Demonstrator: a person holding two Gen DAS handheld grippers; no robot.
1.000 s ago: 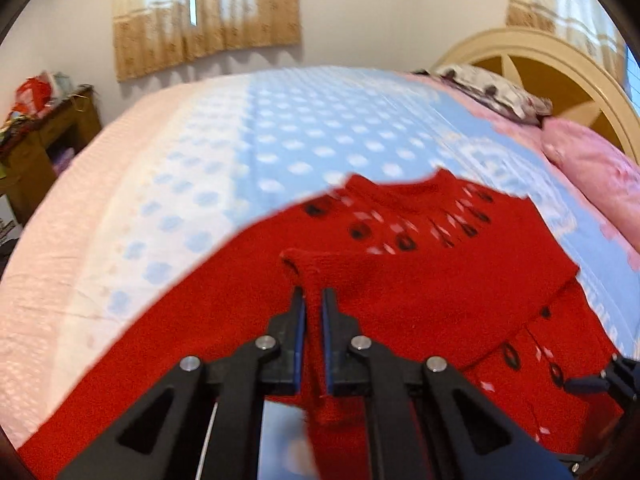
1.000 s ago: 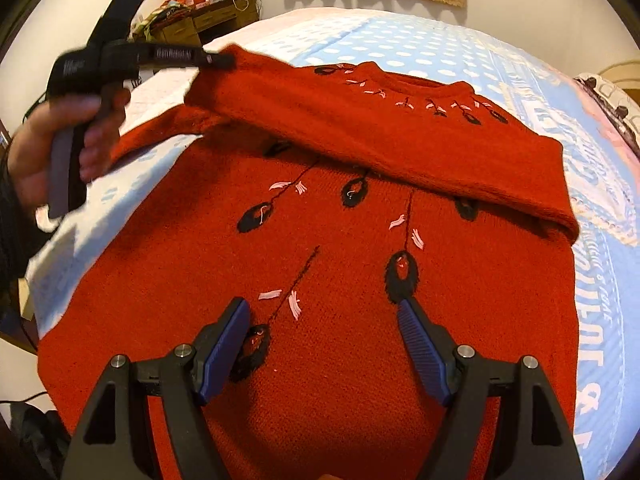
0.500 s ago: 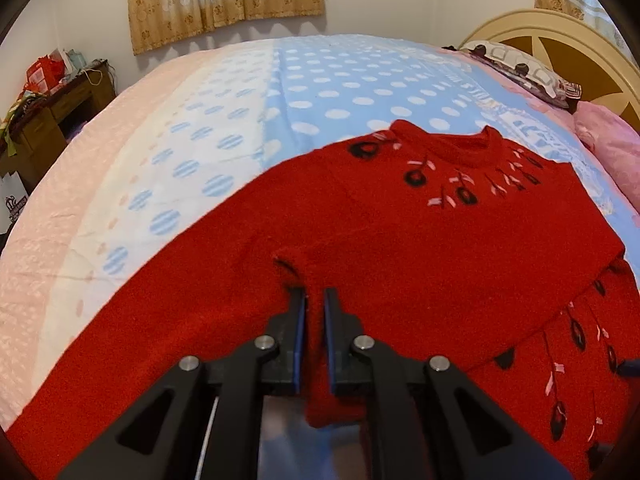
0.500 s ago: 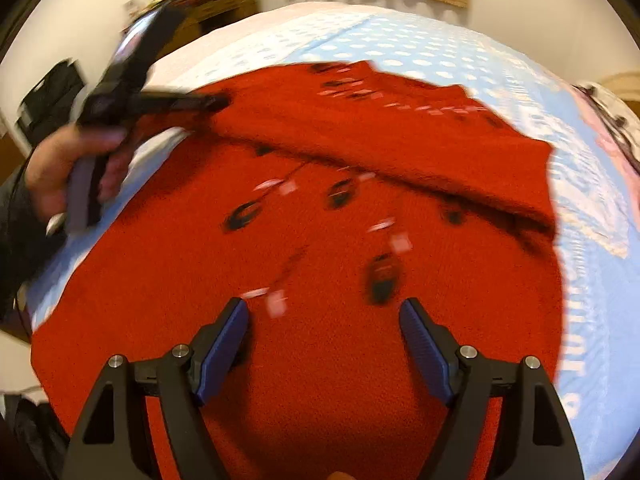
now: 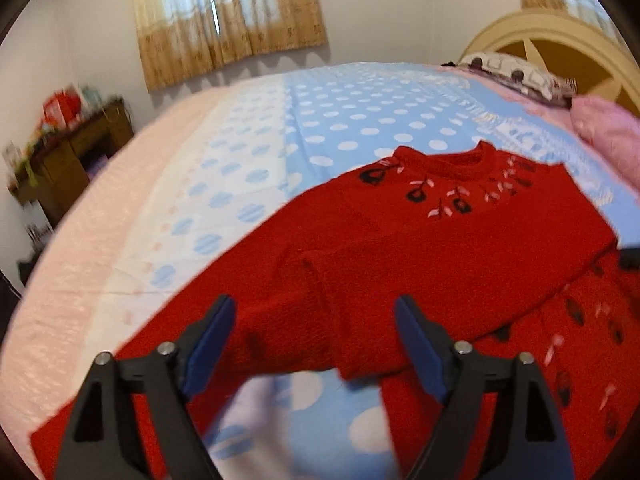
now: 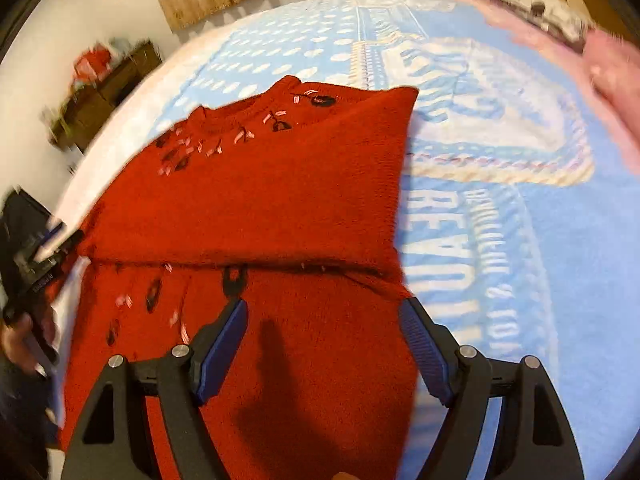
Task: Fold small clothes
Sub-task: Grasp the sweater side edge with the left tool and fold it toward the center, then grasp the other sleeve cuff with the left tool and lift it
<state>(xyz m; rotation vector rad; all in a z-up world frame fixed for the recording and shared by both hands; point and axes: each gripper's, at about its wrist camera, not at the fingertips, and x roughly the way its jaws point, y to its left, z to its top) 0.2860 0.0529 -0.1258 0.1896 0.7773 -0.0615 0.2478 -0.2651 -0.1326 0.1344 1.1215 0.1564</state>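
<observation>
— Two grippers, one red sweater [image 5: 460, 264]: what does the left wrist view show?

— The left gripper [image 5: 314, 344] hangs with its blue pads spread wide, holding nothing. The sweater lies flat on the polka-dot bedspread [image 5: 360, 120], a sleeve [image 5: 360, 312] folded across its chest, the cuff end just ahead of the open jaws and between them.

— And the right wrist view?

— The right gripper [image 6: 322, 344] is likewise spread and empty, poised over the sweater's lower body, with the right side edge near its right pad. The folded sleeve crosses just beyond its tips. The left gripper [image 6: 44, 256] appears at the frame's left edge, blurred.

— How should the knit handle?

— Likely soft, thick and limp, light enough to lift but prone to sag and stretch. Judging by this, pinching a hem corner or side edge, through both layers, looks safest.
</observation>
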